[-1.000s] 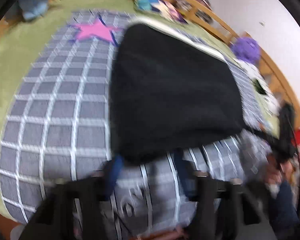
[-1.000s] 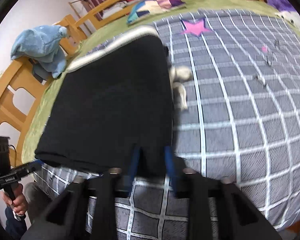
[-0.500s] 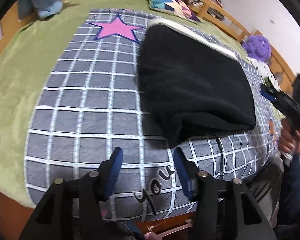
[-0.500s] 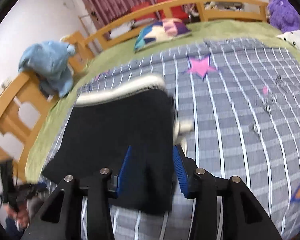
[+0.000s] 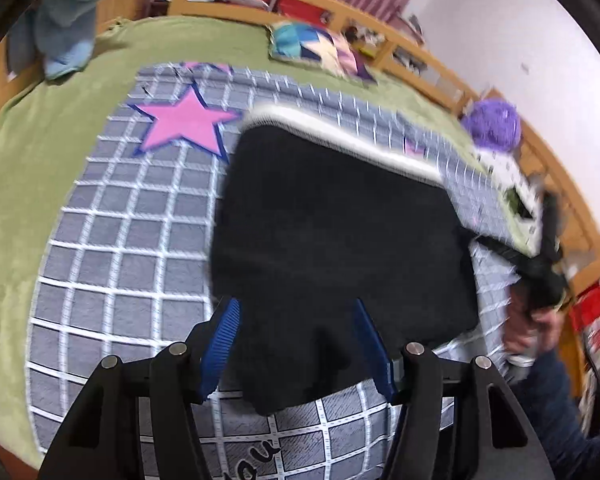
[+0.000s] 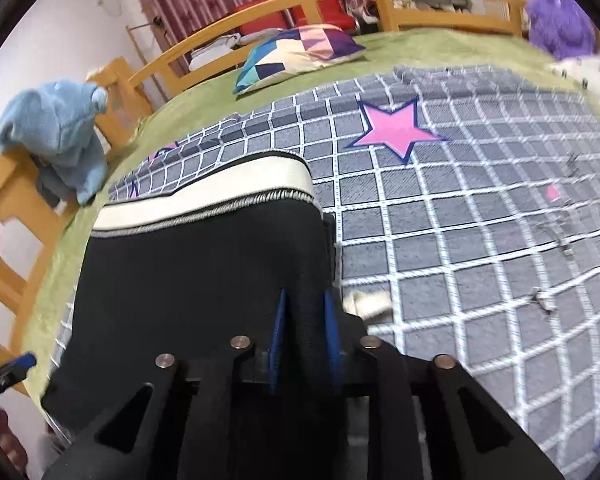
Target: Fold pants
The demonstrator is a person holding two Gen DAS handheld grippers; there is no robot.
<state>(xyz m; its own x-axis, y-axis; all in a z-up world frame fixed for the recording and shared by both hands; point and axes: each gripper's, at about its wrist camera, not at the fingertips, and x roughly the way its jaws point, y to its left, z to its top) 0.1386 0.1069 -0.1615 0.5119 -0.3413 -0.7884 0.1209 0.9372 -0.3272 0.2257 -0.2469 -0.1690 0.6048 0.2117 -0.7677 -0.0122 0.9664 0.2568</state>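
black pants on bed, both hand-held grippers at near hem

the black pants (image 5: 332, 232) lie folded on the grey checked blanket (image 5: 112, 240), which covers the green bed (image 5: 28, 152). the white waistband (image 6: 204, 196) faces the far side, toward the patchwork pillow (image 6: 300, 52).

left hand-held gripper (image 5: 296, 344): fingers spread wide. the near corner of the pants lies between the two blue pads (image 5: 220, 344); neither pad presses the cloth.

right hand-held gripper (image 6: 304, 332): pads drawn close together, clamped on the near right edge of the pants.

a pink star (image 6: 396, 128) is printed on the blanket beyond the pants. a blue plush toy (image 6: 56, 132) sits on the wooden bed frame (image 6: 4, 216).
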